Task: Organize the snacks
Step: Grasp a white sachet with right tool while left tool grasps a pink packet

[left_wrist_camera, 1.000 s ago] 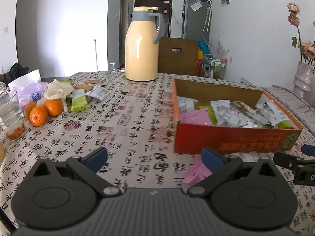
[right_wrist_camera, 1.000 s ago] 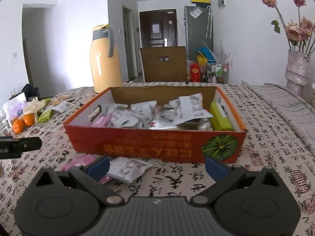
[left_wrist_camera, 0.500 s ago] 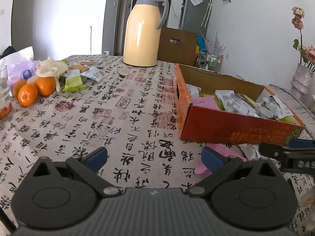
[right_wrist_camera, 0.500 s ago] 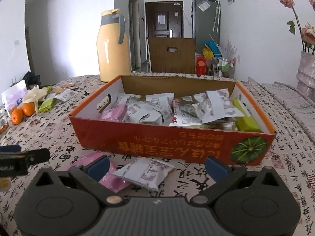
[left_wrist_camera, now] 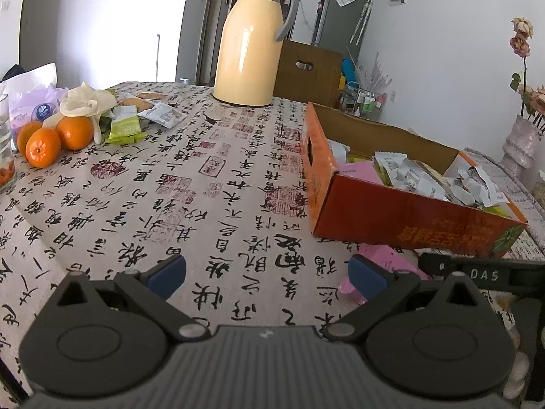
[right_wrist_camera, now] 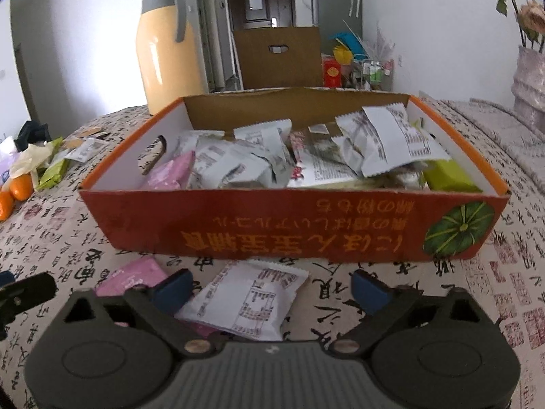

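Right tongs [right_wrist_camera: 269,288]: spread wide, nothing held, low over the table [right_wrist_camera: 442,293] just short of the box's near wall. White packet [right_wrist_camera: 245,301] lies flat on the cloth right between and under the blue fingertips [right_wrist_camera: 172,286], nearer the left one; its long axis runs slantwise, from near-left toward the box. Pink packet [right_wrist_camera: 131,277] sits just beside it on the left, partly tucked under the white one. Beyond both, the orange box [right_wrist_camera: 289,225], already heaped with wrapped snacks. Left tongs [left_wrist_camera: 267,276]: also wide open and empty, over bare cloth, with the pink packet [left_wrist_camera: 385,255] off past its right fingertip. More loose snacks, a green packet [left_wrist_camera: 124,129] among them, lie well apart near the table's far left edge by the oranges [left_wrist_camera: 54,138]. Judgement: right tongs is the nearer for the white packet; a straight drop and a close across its short side should do.
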{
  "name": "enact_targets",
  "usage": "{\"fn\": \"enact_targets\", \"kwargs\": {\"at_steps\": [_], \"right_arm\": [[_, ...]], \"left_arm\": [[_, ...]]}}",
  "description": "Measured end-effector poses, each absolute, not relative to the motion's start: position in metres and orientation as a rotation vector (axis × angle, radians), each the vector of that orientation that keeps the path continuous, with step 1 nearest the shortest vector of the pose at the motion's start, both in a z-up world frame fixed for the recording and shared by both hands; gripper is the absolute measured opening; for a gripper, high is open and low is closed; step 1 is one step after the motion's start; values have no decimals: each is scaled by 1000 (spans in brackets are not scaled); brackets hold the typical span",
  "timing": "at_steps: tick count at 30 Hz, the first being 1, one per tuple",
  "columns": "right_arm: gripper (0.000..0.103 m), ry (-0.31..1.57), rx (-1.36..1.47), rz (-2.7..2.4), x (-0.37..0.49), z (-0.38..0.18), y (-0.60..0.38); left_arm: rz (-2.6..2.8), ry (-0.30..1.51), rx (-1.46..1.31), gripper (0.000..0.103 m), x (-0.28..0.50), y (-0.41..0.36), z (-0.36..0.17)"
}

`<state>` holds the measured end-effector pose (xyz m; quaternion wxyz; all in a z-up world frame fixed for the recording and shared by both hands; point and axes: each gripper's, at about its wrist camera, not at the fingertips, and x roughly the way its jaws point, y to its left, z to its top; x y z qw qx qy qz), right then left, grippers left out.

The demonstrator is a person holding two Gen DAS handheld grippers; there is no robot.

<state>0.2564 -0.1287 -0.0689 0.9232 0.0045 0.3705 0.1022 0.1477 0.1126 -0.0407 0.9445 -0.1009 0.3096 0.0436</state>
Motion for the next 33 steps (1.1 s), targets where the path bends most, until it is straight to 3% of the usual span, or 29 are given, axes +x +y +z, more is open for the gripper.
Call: {"fn": "enact_targets", "kwargs": {"at_steps": [9,12,33], "right_arm": [[50,743,-67,217,244,-72,-128],[41,738,-74,238,241,-70,-130],[39,598,8,260,208,-42,-188]], "left_arm": [[97,639,-215,103,149,114,-42],[101,643,-212,103,150,114,-43],[111,620,-117,103,142,68,-12]]}}
